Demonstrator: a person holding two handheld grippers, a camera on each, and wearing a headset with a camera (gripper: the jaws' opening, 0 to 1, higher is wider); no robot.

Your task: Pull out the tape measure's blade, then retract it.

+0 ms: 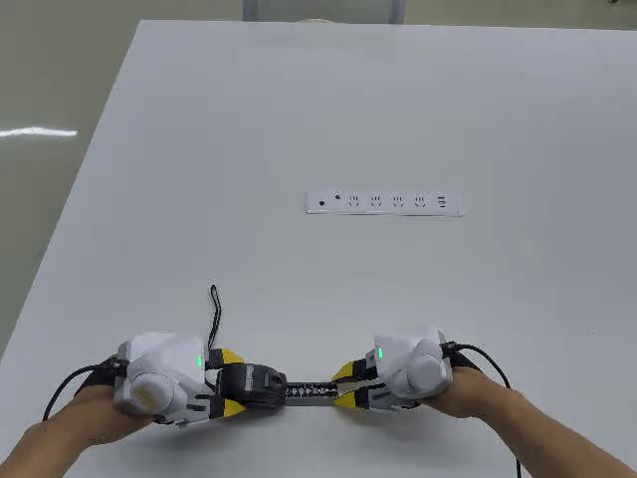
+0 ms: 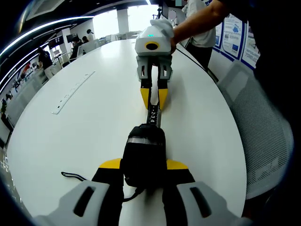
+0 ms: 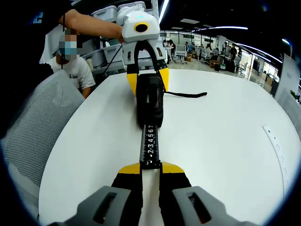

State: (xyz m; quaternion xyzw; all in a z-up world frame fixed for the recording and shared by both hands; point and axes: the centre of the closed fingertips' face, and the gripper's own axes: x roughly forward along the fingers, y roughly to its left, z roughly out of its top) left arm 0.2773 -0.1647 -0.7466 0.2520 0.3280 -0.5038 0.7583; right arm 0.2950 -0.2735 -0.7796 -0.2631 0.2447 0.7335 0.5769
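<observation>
With my left tongs (image 1: 234, 382) clamping the tape measure (image 1: 253, 384) and right tongs (image 1: 345, 386) pinching its blade (image 1: 311, 390), I'd pull straight and level.

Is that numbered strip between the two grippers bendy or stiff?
Probably springy-stiff: the blade runs straight from the black case to the right gripper with no visible droop. Being thin, it would likely buckle if pushed endways.

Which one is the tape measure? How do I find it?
Look at the white table, near its front edge, away from the power strip. There sits the tape measure, clamped in the left gripper, its numbered blade held by the right gripper. The strip is flat and white; this is a chunky black block.
</observation>
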